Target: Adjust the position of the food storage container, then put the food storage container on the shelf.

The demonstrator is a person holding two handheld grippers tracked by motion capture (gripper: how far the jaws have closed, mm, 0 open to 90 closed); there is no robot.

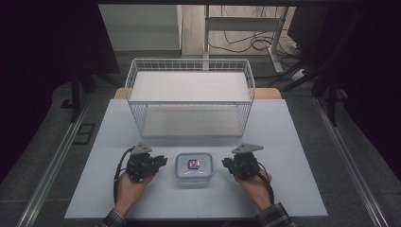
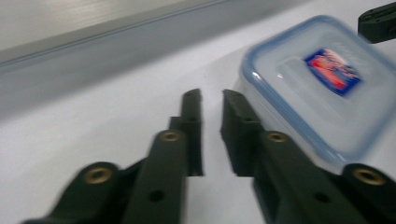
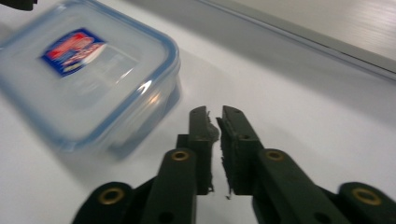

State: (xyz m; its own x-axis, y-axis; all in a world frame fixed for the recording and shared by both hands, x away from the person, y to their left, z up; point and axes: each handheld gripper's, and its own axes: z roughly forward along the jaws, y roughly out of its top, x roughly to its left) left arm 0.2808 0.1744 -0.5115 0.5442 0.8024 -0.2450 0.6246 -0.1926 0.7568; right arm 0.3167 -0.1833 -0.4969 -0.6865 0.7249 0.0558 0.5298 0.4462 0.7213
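A clear plastic container [image 1: 193, 168] with a blue-rimmed lid and a red and blue label lies on the white table [image 1: 283, 142], in front of a white wire basket [image 1: 189, 97]. The left gripper [image 1: 163, 160] is just beside its left side, and the right gripper [image 1: 224, 163] is just beside its right side. Both grippers have their jaws parted only by a narrow gap, with nothing between them. Neither gripper touches the container.

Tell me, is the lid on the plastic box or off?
On. The blue-rimmed lid sits flat atop the plastic box.
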